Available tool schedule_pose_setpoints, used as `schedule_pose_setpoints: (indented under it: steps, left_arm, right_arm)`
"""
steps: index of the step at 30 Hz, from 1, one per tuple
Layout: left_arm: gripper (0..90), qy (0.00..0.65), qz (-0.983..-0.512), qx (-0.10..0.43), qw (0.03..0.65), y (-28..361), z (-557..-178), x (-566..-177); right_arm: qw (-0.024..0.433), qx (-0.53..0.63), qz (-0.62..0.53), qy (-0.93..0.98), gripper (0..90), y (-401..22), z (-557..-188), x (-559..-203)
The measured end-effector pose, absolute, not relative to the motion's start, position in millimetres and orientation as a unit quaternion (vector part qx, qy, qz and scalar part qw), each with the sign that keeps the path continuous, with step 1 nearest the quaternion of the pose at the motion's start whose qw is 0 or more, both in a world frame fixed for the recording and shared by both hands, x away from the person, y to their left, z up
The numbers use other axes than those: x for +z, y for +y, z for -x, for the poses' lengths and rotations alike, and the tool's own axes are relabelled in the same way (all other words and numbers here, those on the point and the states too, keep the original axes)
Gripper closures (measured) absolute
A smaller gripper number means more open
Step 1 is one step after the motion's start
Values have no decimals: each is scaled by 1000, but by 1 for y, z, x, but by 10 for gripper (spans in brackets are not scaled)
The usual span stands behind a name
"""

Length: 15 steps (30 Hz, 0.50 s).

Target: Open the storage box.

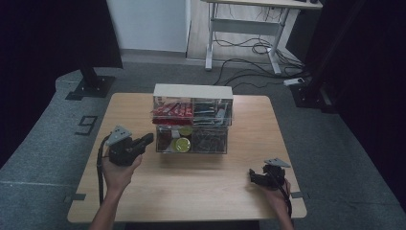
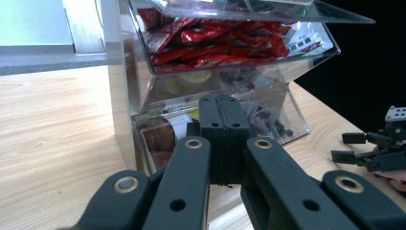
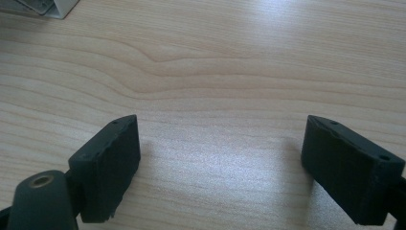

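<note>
The high view looks forward and down over the whole table (image 1: pixel 191 191). The left gripper view faces the clear organizer (image 2: pixel 215 72) closely; the right gripper view looks down at bare tabletop.

table (image 1: pixel 191 191): two-tier organizer box (image 1: pixel 193 120) stands near the far edge, about midway between left and right edges. upper tier: packets (image 1: pixel 172 111) in its left compartment, other small items in the right. lower tier: round lidded cups (image 1: pixel 182 143) left of centre, loose small items to their right. left tool (image 1: pixel 148 139) near the left edge, just beside the box's lower left front, jaws together, pointing at it. right tool (image 1: pixel 251 175) near the front right corner, well apart from the box, jaws spread over bare tabletop. floor behind the table: a second desk frame (image 1: pixel 244 28) with cables (image 1: pixel 249 62) beneath it.
</note>
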<state>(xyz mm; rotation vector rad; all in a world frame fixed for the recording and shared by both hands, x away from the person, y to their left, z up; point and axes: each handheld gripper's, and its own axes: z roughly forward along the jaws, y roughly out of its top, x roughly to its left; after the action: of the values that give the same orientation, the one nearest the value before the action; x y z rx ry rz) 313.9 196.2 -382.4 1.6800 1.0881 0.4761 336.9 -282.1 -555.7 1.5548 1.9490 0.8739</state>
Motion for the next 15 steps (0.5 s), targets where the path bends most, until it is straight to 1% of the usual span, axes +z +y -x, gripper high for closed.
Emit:
schedule_pose_setpoints:
  steps: [15]
  left_arm:
    - [900,446,-703,194,519,184,-330,-366]
  right_arm:
    - [247,320,-570,715,133,-282,-337,-556]
